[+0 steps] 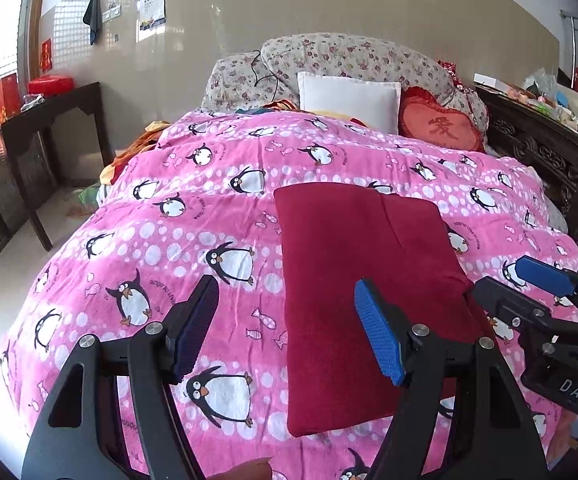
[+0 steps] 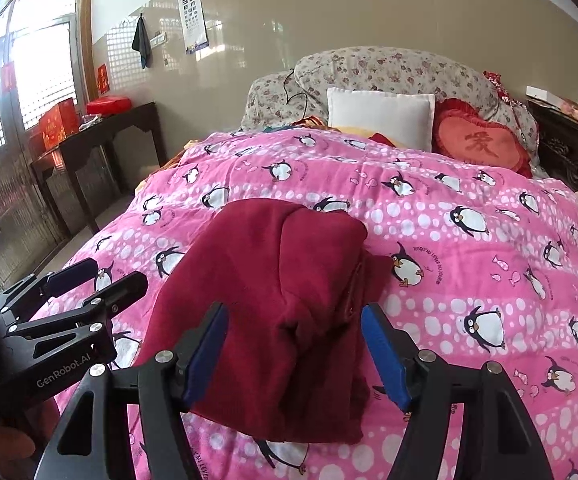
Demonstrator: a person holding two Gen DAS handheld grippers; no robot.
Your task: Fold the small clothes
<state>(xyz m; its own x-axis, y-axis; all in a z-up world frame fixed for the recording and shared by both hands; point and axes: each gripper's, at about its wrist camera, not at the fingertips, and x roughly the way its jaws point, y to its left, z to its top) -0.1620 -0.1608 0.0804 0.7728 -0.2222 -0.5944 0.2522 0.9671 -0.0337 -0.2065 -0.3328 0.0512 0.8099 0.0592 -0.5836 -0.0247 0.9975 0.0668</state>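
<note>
Lying flat on the pink penguin-print quilt (image 1: 193, 240) of the bed, one dark red fleece garment (image 1: 369, 280) is shown folded into a long rectangle, its near end toward both cameras. The left claw (image 1: 289, 332) is held wide apart above the garment's left edge, nothing being gripped; the right claw (image 2: 295, 356) is likewise spread wide, its blue pads astride the near end, where loose layers are bunched. The fabric is judged soft, light and limp, unlikely to slip but prone to sagging and unfolding when lifted; hold is best taken at the near corners, all layers pinched together. Counted: one garment, two claws, one quilt, one white square pillow (image 1: 349, 100), one red heart-shaped cushion (image 1: 441, 128), and one dark wooden side table (image 1: 49, 120).
</note>
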